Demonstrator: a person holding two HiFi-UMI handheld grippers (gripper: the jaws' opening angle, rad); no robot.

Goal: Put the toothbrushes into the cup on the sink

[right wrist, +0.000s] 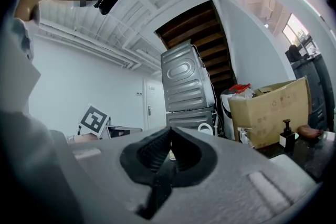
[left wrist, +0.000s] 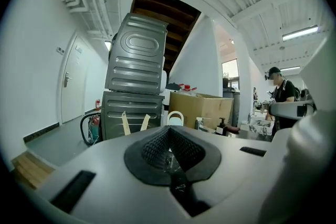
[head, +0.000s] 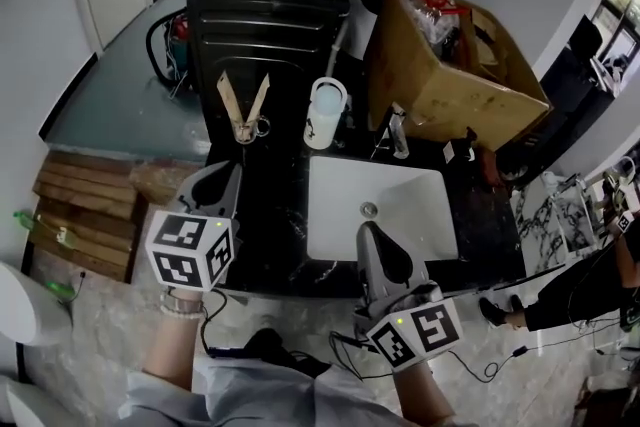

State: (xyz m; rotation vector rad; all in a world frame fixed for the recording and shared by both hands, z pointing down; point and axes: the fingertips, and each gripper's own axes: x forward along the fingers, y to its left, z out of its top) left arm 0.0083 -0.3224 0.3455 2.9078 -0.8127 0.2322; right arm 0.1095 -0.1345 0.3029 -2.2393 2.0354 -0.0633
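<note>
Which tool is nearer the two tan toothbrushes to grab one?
Left, probably. The left tool sits straight in front of the toothbrushes; the right tool is by the sink, farther off. Both are shut and empty.

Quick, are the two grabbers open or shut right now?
Left gripper: fingers closed, holding nothing.
Right gripper: fingers closed, holding nothing.

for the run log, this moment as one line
left gripper: shut, empty | right gripper: shut, empty | toothbrushes: standing in v on counter
</note>
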